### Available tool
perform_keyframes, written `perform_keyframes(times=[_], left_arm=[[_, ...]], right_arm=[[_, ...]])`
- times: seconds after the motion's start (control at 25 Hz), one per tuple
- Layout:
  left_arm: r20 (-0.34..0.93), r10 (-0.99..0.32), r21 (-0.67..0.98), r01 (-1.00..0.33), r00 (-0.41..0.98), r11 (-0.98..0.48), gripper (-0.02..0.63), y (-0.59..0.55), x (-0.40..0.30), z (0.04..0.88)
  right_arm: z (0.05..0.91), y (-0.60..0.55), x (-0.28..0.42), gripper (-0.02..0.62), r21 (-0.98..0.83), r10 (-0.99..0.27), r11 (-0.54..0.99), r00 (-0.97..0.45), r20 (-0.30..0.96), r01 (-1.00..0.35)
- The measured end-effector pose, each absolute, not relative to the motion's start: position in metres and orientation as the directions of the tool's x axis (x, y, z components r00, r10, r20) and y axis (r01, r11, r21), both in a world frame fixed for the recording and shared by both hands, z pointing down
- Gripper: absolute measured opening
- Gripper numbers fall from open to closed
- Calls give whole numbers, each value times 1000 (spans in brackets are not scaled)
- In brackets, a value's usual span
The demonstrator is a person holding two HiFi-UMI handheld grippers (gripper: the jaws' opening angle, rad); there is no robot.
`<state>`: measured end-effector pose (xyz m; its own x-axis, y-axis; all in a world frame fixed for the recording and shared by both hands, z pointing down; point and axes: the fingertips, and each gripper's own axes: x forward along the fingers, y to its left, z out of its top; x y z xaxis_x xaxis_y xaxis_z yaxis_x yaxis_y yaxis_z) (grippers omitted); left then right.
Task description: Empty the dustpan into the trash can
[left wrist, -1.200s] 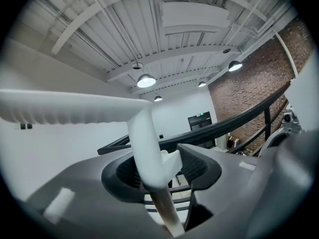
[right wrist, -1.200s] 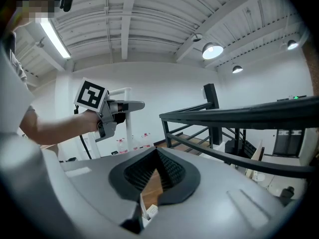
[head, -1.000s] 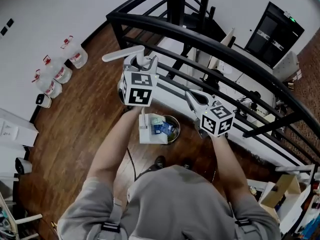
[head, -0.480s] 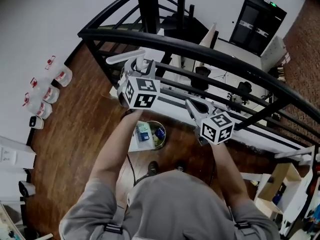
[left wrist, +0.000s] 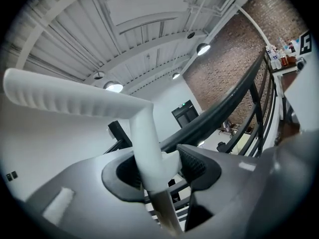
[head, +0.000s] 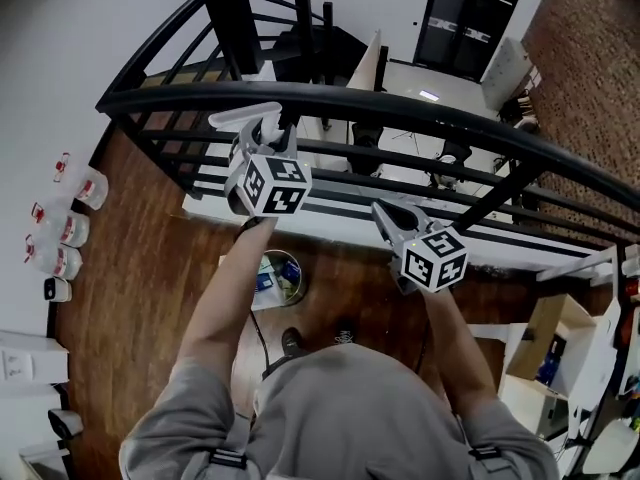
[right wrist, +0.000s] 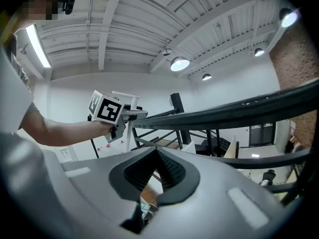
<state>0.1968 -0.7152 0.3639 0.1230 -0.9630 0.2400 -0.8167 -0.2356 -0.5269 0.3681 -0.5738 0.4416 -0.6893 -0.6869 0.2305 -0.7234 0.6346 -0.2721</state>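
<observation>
A black railing (head: 400, 108) curves over the wood floor (head: 150, 268), with 3 clear jugs (head: 60, 226) near the white wall (head: 60, 48).

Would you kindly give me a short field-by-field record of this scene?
left gripper: shut on the dustpan handle
right gripper: shut, nothing between its jaws
dustpan: white, down by the floor, against the trash can
trash can: round, metal, on the wood floor
railing: black, beyond both grippers

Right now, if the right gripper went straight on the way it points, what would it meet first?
Probably the black railing, whose bars cross just beyond the right gripper; how near they are is unclear.
</observation>
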Motion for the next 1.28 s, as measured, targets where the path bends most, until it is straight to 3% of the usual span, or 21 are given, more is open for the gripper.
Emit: perform_keyframes(times=[0.68, 1.04, 1.28], left_arm=[[300, -930, -536, -769, 211, -347, 195, -728, 290, 393], [271, -944, -518, -798, 188, -307, 196, -709, 240, 373], [243, -954, -450, -851, 174, -270, 198, -675, 164, 350]], right_arm=[[451, -571, 435, -2, -289, -731, 575, -640, 239, -765], [454, -579, 400, -2, -313, -673, 638, -707, 219, -704], [451, -575, 342, -2, -310, -600, 706, -771, 214, -636]])
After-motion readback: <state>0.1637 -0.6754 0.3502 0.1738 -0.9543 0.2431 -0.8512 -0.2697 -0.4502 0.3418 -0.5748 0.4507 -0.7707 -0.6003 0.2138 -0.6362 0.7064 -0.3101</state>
